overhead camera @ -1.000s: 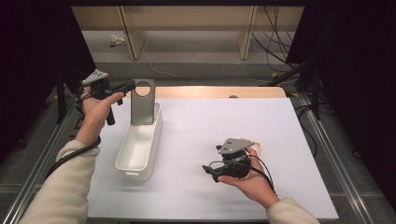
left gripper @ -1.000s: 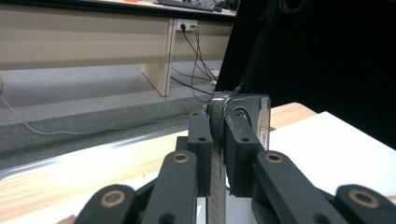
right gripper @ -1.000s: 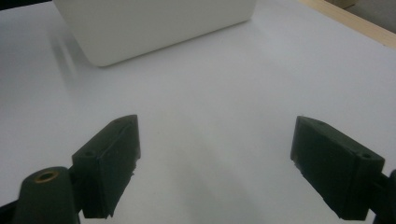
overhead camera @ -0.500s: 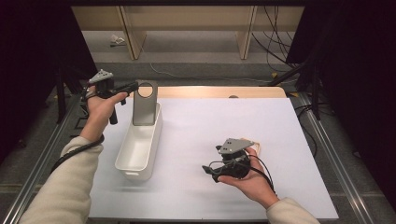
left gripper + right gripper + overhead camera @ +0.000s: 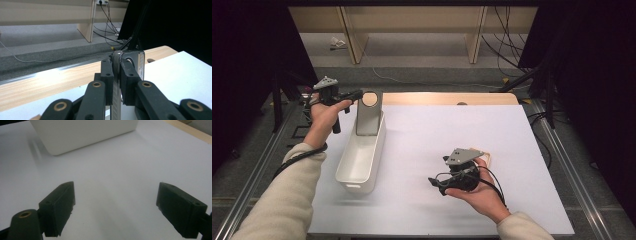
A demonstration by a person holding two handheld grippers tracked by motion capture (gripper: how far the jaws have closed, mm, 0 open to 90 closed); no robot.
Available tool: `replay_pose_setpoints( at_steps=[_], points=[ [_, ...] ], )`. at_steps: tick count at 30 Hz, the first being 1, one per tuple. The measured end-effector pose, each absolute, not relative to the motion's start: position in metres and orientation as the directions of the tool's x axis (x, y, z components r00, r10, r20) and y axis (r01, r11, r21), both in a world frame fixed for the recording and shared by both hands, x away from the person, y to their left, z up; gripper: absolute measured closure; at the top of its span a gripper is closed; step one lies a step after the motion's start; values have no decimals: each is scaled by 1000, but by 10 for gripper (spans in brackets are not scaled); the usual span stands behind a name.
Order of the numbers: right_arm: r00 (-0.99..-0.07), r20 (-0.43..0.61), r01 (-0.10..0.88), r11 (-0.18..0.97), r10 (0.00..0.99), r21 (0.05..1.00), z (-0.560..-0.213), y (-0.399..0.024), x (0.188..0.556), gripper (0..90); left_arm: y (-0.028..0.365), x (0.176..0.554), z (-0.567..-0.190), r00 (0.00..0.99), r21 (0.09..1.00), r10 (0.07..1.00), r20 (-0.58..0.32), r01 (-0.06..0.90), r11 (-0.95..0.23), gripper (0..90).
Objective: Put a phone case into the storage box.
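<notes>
A grey metal plate [image 5: 368,122] with a round hole near its top stands upright in the far end of a white bin [image 5: 354,187]. My left gripper [image 5: 354,95] reaches in from the left and is shut on the plate's top edge. In the left gripper view the jaws [image 5: 116,72] pinch the thin plate [image 5: 138,62] edge-on. My right gripper [image 5: 436,184] rests low over the white table sheet, right of the bin, its jaws pointing left. In the right gripper view the right gripper [image 5: 115,207] stands wide open with nothing between its fingers, and the bin's wall [image 5: 82,132] lies ahead.
A white sheet [image 5: 452,135] covers the table, with a strip of bare wood [image 5: 447,98] along the far edge. Metal rails [image 5: 562,160] run down both sides. Cables lie on the floor beyond, and dark screens stand left and right.
My left hand has shifted slightly right and down, carrying the plate a little lower into the bin's far end. The right hand has stayed put.
</notes>
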State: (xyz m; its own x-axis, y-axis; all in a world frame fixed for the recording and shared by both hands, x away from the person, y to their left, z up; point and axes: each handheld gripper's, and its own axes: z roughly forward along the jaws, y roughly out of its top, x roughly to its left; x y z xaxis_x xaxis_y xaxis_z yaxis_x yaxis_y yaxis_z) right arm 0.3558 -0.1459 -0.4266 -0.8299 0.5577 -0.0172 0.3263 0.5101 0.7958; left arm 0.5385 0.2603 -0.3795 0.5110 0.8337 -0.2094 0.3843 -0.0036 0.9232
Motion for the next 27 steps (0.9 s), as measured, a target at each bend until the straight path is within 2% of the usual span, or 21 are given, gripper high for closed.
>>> replay_pose_setpoints(
  at_steps=[27],
  points=[
    [-832, -16, 327, 513, 554, 794, -427, -145, 356, 163, 260, 553, -396, 463, 897, 861, -211, 442, -18, 791]
  ],
)
